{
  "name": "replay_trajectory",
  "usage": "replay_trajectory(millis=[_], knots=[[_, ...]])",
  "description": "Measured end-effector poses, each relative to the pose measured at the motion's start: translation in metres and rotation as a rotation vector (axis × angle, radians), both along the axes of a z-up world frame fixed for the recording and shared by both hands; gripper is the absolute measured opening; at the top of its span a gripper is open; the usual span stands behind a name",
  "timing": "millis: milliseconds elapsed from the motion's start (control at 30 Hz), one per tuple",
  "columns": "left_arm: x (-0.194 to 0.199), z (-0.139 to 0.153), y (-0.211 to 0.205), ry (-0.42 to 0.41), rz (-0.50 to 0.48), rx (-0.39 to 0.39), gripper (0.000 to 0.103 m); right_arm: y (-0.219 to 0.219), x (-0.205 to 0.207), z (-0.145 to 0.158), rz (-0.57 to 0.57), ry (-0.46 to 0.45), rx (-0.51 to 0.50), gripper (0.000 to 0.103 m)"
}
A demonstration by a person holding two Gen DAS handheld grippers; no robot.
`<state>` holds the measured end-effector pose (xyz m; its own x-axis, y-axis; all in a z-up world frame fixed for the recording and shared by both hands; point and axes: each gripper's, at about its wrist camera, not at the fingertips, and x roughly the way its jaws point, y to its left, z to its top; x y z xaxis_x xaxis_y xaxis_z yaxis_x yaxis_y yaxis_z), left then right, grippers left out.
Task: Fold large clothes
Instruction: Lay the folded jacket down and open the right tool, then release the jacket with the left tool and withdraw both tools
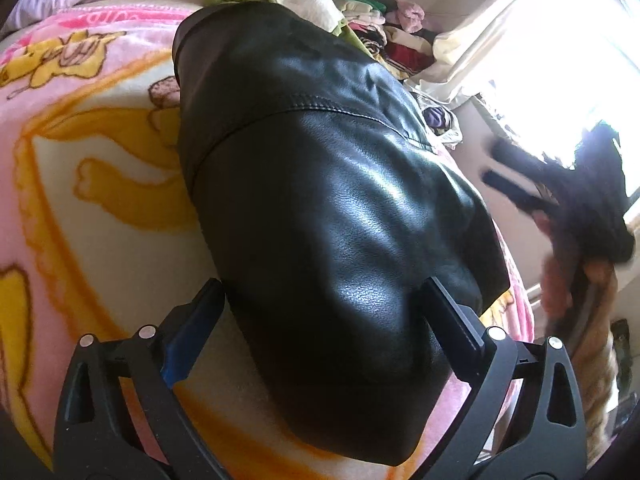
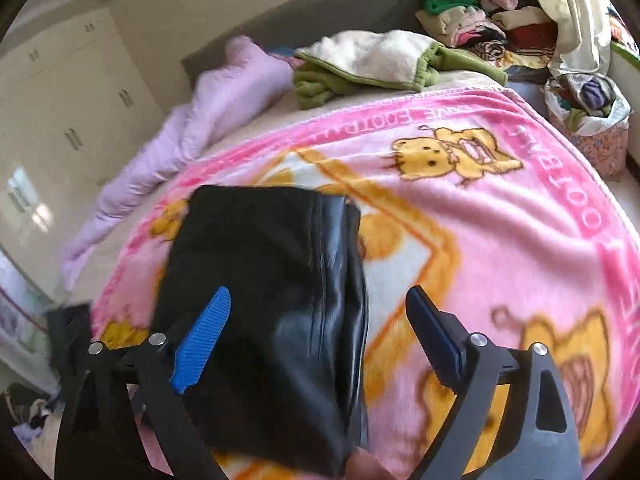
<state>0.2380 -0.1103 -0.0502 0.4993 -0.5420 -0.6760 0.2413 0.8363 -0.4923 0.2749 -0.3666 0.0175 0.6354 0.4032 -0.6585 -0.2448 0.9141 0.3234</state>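
Lying folded on the pink blanket (image 2: 500, 184), the black leather jacket (image 1: 320, 200) was found as a compact bundle near the bed edge. L gripper (image 1: 320, 316) jaws were spread wide around its near end, no pad pressing. R gripper (image 2: 320, 320) jaws were likewise apart, hovering above the jacket, nothing held. Fold judged approx. complete; bundle prob. left flat to hold shape.

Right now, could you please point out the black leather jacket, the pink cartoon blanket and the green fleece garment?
black leather jacket (image 1: 340, 216), left wrist view, on its shiny back panel.
pink cartoon blanket (image 2: 520, 208), right wrist view, on its plain pink field.
green fleece garment (image 2: 320, 84), right wrist view, on its crumpled left end.
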Motion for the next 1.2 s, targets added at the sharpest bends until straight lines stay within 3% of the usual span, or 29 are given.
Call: replay_trajectory(millis=[100, 133, 167, 200, 267, 367, 433, 533, 633, 700, 800, 933, 1000, 1200], knots=[[-0.002, 0.002, -0.001, -0.016, -0.003, 0.018, 0.092, 0.019, 0.037, -0.013, -0.013, 0.079, -0.039, 0.059], [-0.001, 0.005, -0.004, -0.020, -0.004, 0.023, 0.092, 0.028, 0.047, -0.018, -0.008, 0.095, -0.051, 0.048], [-0.001, 0.006, -0.004, -0.028, 0.000, 0.032, 0.092, 0.036, 0.050, -0.020, 0.001, 0.085, -0.054, 0.029], [-0.001, 0.008, -0.004, -0.038, 0.006, 0.043, 0.092, 0.036, 0.043, -0.018, 0.004, 0.052, -0.044, 0.019], [0.001, 0.008, -0.001, -0.038, -0.005, 0.024, 0.092, 0.029, 0.034, -0.006, 0.020, -0.054, 0.026, 0.017], [0.003, 0.002, -0.002, -0.013, -0.025, 0.006, 0.092, 0.019, 0.044, -0.024, -0.023, -0.013, -0.017, 0.017], [0.003, -0.001, -0.002, -0.006, -0.026, -0.003, 0.092, 0.017, 0.053, -0.045, -0.041, 0.026, -0.075, 0.018], [0.002, 0.000, -0.003, -0.010, -0.026, 0.006, 0.092, 0.015, 0.051, -0.052, -0.051, 0.016, -0.084, 0.024], [0.000, 0.003, -0.003, -0.022, -0.018, 0.016, 0.092, 0.008, 0.045, -0.044, -0.064, 0.019, -0.061, 0.047], [-0.001, 0.004, -0.001, -0.025, -0.015, 0.015, 0.092, 0.001, 0.033, -0.037, -0.059, 0.016, -0.043, 0.068], [-0.001, 0.005, 0.000, -0.028, -0.015, 0.019, 0.092, -0.012, 0.008, -0.027, -0.051, 0.003, 0.003, 0.081], [-0.001, 0.005, 0.000, -0.027, -0.013, 0.021, 0.093, -0.034, -0.028, -0.025, 0.027, 0.034, 0.151, 0.091], [-0.001, 0.005, 0.000, -0.026, -0.013, 0.020, 0.093, -0.036, -0.040, -0.031, 0.081, 0.067, 0.176, 0.092], [0.000, 0.002, 0.002, -0.002, -0.009, 0.005, 0.093, -0.024, -0.047, -0.068, 0.135, 0.215, 0.114, 0.093]])
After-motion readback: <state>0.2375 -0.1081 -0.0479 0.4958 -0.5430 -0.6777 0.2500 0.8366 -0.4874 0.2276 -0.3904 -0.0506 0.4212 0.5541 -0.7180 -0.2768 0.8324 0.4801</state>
